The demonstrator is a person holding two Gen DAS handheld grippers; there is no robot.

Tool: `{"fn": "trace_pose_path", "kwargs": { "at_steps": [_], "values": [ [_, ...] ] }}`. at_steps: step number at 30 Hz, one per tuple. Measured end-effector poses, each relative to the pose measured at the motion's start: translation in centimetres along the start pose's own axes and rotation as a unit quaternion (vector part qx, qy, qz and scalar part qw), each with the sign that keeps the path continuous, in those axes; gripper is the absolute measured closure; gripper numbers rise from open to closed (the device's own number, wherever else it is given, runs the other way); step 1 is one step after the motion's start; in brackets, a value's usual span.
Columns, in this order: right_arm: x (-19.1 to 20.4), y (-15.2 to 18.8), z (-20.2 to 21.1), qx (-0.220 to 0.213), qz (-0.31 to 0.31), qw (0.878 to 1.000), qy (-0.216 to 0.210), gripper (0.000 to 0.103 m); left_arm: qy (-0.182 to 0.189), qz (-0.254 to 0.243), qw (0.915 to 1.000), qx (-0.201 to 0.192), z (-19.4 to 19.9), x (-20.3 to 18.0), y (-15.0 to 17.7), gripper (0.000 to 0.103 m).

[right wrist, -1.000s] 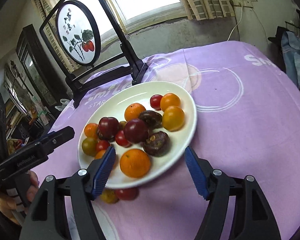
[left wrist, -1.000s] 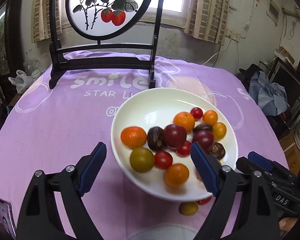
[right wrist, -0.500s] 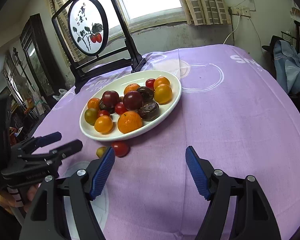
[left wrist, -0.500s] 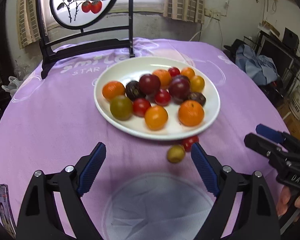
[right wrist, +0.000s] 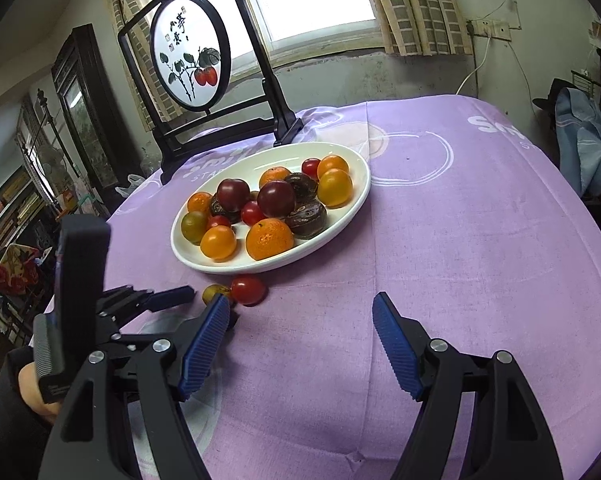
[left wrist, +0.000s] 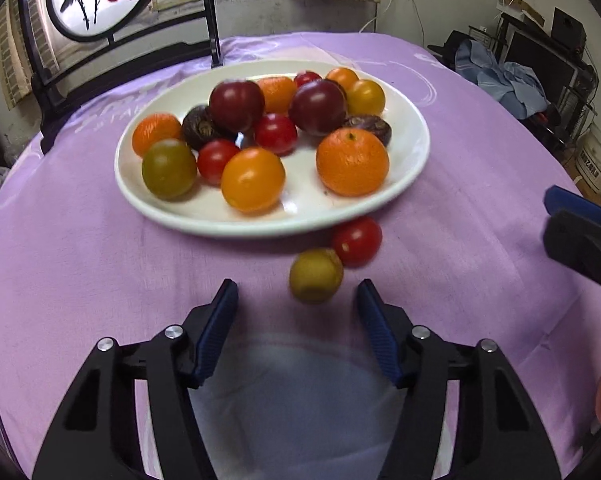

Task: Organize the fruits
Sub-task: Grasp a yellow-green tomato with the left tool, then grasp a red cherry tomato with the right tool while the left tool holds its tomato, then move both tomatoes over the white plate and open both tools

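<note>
Olive-yellow tomato point(left wrist: 315, 275): small, round, dull skin, loose on the purple cloth point(left wrist: 80, 264), touching a red cherry tomato point(left wrist: 357, 241) just off the near rim of the white plate point(left wrist: 416, 148) of mixed fruit. It sits just ahead of my left gripper point(left wrist: 296, 300), on the line between the tips; jaws closing, pads not on it. My right gripper point(right wrist: 300, 314) is spread, nothing between, both tomatoes ahead-left of it.
</note>
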State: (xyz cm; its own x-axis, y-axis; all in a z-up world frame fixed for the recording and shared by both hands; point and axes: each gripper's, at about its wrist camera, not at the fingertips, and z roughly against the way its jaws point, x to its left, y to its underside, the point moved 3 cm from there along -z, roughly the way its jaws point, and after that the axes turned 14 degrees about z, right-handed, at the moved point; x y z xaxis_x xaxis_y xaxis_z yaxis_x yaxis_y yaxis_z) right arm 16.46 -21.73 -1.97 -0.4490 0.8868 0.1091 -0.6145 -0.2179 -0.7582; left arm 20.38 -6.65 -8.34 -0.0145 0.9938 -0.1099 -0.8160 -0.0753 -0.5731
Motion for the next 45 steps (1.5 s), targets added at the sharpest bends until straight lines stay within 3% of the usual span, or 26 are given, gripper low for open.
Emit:
{"fn": "trace_pose_path", "kwargs": {
  "at_steps": [2,5,12,17,24,26,33,37,45],
  "values": [
    [0.0,0.0,-0.1,0.001,0.000,1.000,-0.002,0.028,0.000,-0.007,1.0000,0.000,-0.4,-0.4,-0.5,0.054],
    [-0.1,0.2,-0.5,0.008,0.000,1.000,-0.001,0.028,0.018,-0.022,0.9996,0.009,-0.2,-0.8,-0.6,0.077],
    [1.1,1.1,-2.3,0.036,0.023,0.999,0.005,0.028,0.029,0.003,0.9995,-0.008,2.7,1.0,-0.2,0.077],
    [3.8,1.3,-4.0,0.064,0.076,0.995,0.011,0.028,0.041,0.021,0.9987,-0.023,5.0,3.2,0.5,0.077],
    [5.8,0.7,-7.1,0.097,0.099,0.990,0.018,0.029,0.046,0.063,0.9968,-0.015,4.9,5.8,0.9,0.077],
    [5.7,0.4,-8.0,0.104,0.090,0.990,0.020,0.037,0.050,0.067,0.9964,-0.014,4.9,6.1,0.9,0.077],
    [6.3,-0.9,-9.9,0.103,0.076,0.991,0.025,0.047,0.057,0.076,0.9955,-0.006,4.4,6.6,0.9,0.077],
    [6.9,-1.3,-10.6,0.104,0.083,0.990,0.047,0.072,0.055,0.077,0.9955,-0.006,4.4,6.6,0.9,0.077],
    [6.6,-0.9,-7.1,0.079,0.077,0.993,0.038,0.074,0.046,0.076,0.9960,-0.009,4.7,6.5,0.9,0.077]
  ]
}}
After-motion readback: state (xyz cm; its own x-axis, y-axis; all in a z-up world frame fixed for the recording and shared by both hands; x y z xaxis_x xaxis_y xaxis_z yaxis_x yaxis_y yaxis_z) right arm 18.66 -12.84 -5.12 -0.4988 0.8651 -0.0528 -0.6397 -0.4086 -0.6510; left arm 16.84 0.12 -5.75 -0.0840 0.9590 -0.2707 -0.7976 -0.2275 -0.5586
